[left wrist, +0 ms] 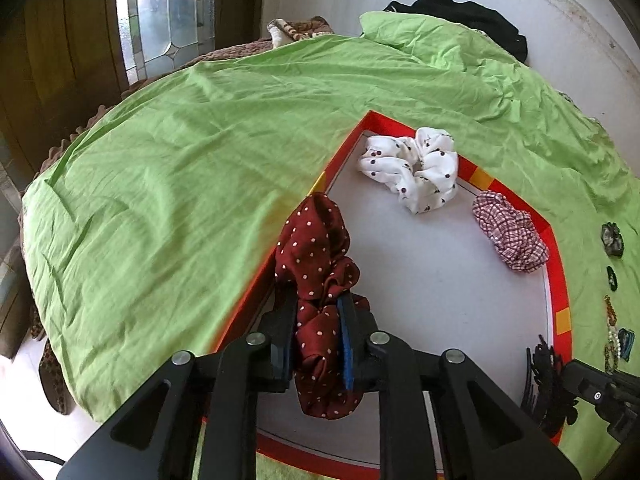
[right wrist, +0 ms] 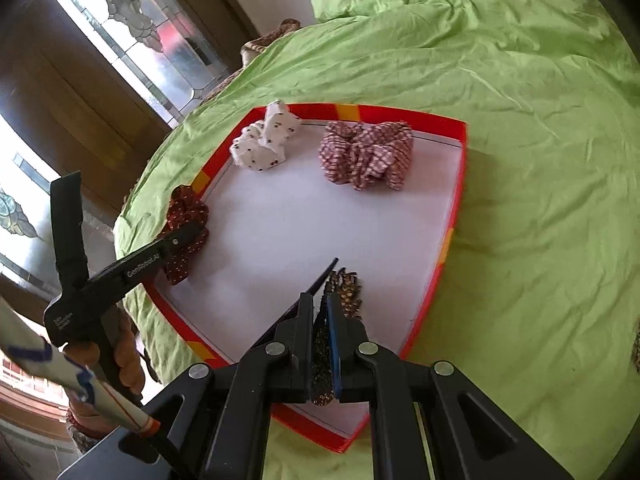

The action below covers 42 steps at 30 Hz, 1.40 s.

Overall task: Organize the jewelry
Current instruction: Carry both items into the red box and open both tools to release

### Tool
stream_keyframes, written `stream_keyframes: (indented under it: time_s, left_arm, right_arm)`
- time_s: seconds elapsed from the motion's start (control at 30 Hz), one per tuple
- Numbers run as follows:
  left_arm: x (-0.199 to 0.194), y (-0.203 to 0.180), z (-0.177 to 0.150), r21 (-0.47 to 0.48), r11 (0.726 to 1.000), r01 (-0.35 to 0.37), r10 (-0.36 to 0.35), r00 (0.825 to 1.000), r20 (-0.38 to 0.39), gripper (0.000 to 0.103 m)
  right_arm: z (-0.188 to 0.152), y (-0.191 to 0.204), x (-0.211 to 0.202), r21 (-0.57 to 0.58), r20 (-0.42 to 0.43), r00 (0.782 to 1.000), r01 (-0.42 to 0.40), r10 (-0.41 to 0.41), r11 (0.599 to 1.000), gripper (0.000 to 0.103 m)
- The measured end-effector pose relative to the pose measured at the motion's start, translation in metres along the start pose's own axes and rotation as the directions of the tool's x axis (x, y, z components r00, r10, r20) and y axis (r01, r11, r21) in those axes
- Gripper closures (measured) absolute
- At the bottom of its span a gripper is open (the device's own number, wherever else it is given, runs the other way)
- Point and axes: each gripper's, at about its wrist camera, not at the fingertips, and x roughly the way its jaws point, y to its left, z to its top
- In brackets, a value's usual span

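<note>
Left gripper fingers were nearly closed, pinching the maroon polka-dot scrunchie thru its bunched middle w/ the rest draped over the tray's left rim. Soft, light, squashy stuff, so any fold gives a hold. Right gripper fingers were clamped tight on a speckled brown claw clip, low over the tray's near side: stiff, prob brittle teeth, best held by the spine. White & plaid scrunchies lay in the tray on the green bed sheet.
</note>
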Motion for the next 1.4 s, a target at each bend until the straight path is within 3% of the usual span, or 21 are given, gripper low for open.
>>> stream_keyframes:
  time_s: [0.1,0.3,0.37,0.43,0.47,0.67,0.9,0.97,1.13,1.23,1.4]
  left_arm:
    - [0.0,0.0,-0.001,-0.001,1.0,-0.002,0.002,1.0,0.007,0.084]
    - [-0.009,-0.005,-0.002,0.017,1.0,0.013,-0.014,0.998,0.059,0.058]
    - [-0.012,-0.007,-0.002,0.027,1.0,0.012,-0.014,0.997,0.076,0.05]
    - [-0.015,-0.009,-0.002,0.035,0.999,0.022,-0.025,0.996,0.088,0.045]
    - [-0.016,-0.009,-0.002,0.035,0.999,0.028,-0.031,0.995,0.092,0.043]
    - [-0.025,-0.003,-0.001,0.008,0.996,0.084,-0.084,0.988,0.127,0.036]
    - [-0.035,-0.009,-0.004,0.034,0.997,0.067,-0.072,0.98,0.187,0.032]
    - [-0.042,-0.013,-0.006,0.059,0.996,0.062,-0.073,0.971,0.227,0.02]
    - [-0.056,-0.032,-0.013,0.151,0.987,-0.044,-0.008,0.944,0.33,0.014]
    - [-0.052,-0.041,-0.015,0.195,0.975,-0.109,0.04,0.943,0.33,0.014]
    - [-0.054,-0.039,-0.018,0.178,0.979,-0.103,0.041,0.947,0.32,0.014]
  right_arm:
    - [-0.002,-0.004,0.0,0.008,0.004,1.0,0.017,-0.017,1.0,0.095]
    - [-0.008,-0.001,-0.004,-0.006,0.029,0.998,0.047,-0.046,0.999,0.092]
    - [-0.009,0.002,-0.005,-0.016,0.043,0.997,0.064,-0.064,0.998,0.079]
    - [-0.01,0.005,-0.009,-0.024,0.069,0.994,0.081,-0.079,0.996,0.053]
    - [-0.011,0.007,-0.011,-0.03,0.084,0.993,0.087,-0.084,0.996,0.051]
    - [-0.014,0.014,-0.019,-0.052,0.108,0.989,0.108,-0.102,0.993,0.048]
    - [-0.023,0.015,-0.026,-0.038,0.117,0.985,0.129,-0.123,0.991,0.041]
    - [-0.026,0.015,-0.029,-0.037,0.122,0.984,0.137,-0.131,0.99,0.04]
    - [-0.034,0.015,-0.036,-0.036,0.131,0.98,0.158,-0.153,0.987,0.038]
    - [-0.039,0.014,-0.042,-0.028,0.14,0.976,0.17,-0.165,0.985,0.037]
    - [-0.048,0.004,-0.057,0.009,0.159,0.969,0.19,-0.189,0.982,0.033]
